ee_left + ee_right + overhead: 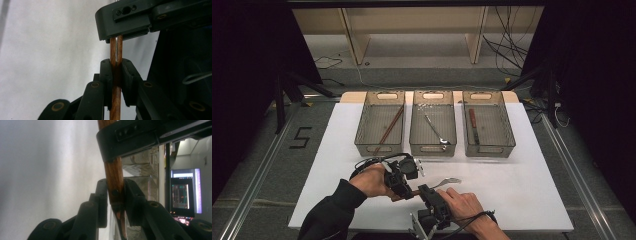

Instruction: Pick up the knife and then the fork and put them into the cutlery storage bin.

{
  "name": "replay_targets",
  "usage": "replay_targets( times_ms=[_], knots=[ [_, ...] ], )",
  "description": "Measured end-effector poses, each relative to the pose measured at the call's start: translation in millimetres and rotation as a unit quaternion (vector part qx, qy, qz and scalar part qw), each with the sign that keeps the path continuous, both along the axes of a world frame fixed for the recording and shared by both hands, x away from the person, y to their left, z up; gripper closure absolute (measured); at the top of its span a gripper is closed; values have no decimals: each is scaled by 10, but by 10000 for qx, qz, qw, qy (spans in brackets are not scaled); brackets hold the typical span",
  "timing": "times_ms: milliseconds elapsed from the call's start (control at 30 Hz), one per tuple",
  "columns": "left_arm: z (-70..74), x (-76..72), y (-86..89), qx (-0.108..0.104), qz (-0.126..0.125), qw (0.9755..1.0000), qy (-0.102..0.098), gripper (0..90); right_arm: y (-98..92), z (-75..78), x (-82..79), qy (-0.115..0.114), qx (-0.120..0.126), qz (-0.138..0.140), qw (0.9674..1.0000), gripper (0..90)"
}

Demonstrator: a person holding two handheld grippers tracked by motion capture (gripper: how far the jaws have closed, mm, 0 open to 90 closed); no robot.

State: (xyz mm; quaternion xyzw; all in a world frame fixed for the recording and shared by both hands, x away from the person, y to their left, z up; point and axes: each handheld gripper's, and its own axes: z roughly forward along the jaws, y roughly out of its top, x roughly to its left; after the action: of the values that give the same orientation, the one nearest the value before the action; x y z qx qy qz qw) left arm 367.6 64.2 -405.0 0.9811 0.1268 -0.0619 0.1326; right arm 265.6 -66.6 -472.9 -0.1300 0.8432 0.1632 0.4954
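Big white table point(522, 200) across the middle of the high view. Along its far side, three see-through bins in a row: left bin point(362, 125), middle bin point(433, 96), right bin point(508, 125).

Near the front edge, two black grippers close together, tips facing each other. Left gripper point(404, 186) in the left hand point(372, 181), right gripper point(426, 192) in the right hand point(464, 202).

Between them, a cutlery piece point(449, 181) with a brown wooden handle, lifted just above the table, shiny metal end sticking out toward the right. Left gripper's jaws squeezed tight on the wooden handle in the left gripper view point(116, 63). Right gripper's jaws pinching the same handle in the right gripper view point(115, 183), pads touching the wood on both sides.

Smaller things inside the bins: brown chopsticks point(389, 127) in the left one, a thin metal utensil point(434, 129) in the middle one, a wooden-handled knife point(473, 125) in the right one.
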Motion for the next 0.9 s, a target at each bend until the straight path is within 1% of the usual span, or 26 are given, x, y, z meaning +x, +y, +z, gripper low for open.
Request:
replay_targets(
  times_ms=[67, 133, 200, 267, 333, 400, 433, 467, 500, 567, 600, 633, 700, 800, 833, 867, 900],
  knots=[
    [-3, -4, -2, 11, -22, 10000, -13, 797, 4, -18, -6, -88, -105, 70, 9999, 766],
    [3, 6, 9, -77, 52, 10000, -27, 780, 8, -24, -8, -42, -178, 40, 9998, 771],
    [34, 17, 40, -144, 138, 9998, -41, 676, -6, -19, 2, -42, -185, 16, 9998, 772],
    [75, 14, 90, -236, 208, 9995, -90, 607, -26, -7, 6, -4, -201, -26, 9998, 772],
    [120, 29, 158, -335, 355, 9987, -147, 518, -52, 10, 13, 21, -173, -61, 9998, 772],
    [164, 46, 238, -454, 577, 9971, -215, 486, -86, 33, 24, 57, -132, -125, 9998, 773],
    [192, 60, 281, -517, 695, 9958, -290, 459, -107, 51, 43, 35, -119, -107, 9999, 772],
    [222, 71, 327, -623, 810, 9942, -340, 421, -139, 66, 51, 82, -115, -171, 9998, 772],
    [253, 78, 371, -727, 925, 9923, -380, 394, -171, 79, 68, 91, -44, -209, 9997, 772],
    [309, 87, 447, -885, 1124, 9884, -505, 332, -251, 119, 107, 169, -1, -324, 9993, 772],
    [331, 88, 483, -952, 1202, 9866, -560, 316, -295, 129, 128, 230, 87, -387, 9989, 772],
    [347, 84, 516, -1015, 1283, 9846, -614, 302, -339, 149, 151, 265, 120, -451, 9986, 772],
    [363, 75, 578, -1152, 1442, 9800, -746, 265, -429, 188, 197, 376, 253, -611, 9971, 772],
    [365, 63, 660, -1358, 1642, 9726, -928, 220, -557, 264, 267, 426, 458, -775, 9950, 772],
    [362, 62, 688, -1459, 1733, 9693, -958, 216, -599, 298, 291, 467, 554, -842, 9938, 772],
    [355, 61, 716, -1581, 1797, 9659, -988, 211, -643, 336, 321, 555, 641, -889, 9924, 772],
    [347, 57, 743, -1672, 1856, 9629, -1024, 204, -684, 368, 347, 637, 798, -994, 9898, 772]
  ],
)
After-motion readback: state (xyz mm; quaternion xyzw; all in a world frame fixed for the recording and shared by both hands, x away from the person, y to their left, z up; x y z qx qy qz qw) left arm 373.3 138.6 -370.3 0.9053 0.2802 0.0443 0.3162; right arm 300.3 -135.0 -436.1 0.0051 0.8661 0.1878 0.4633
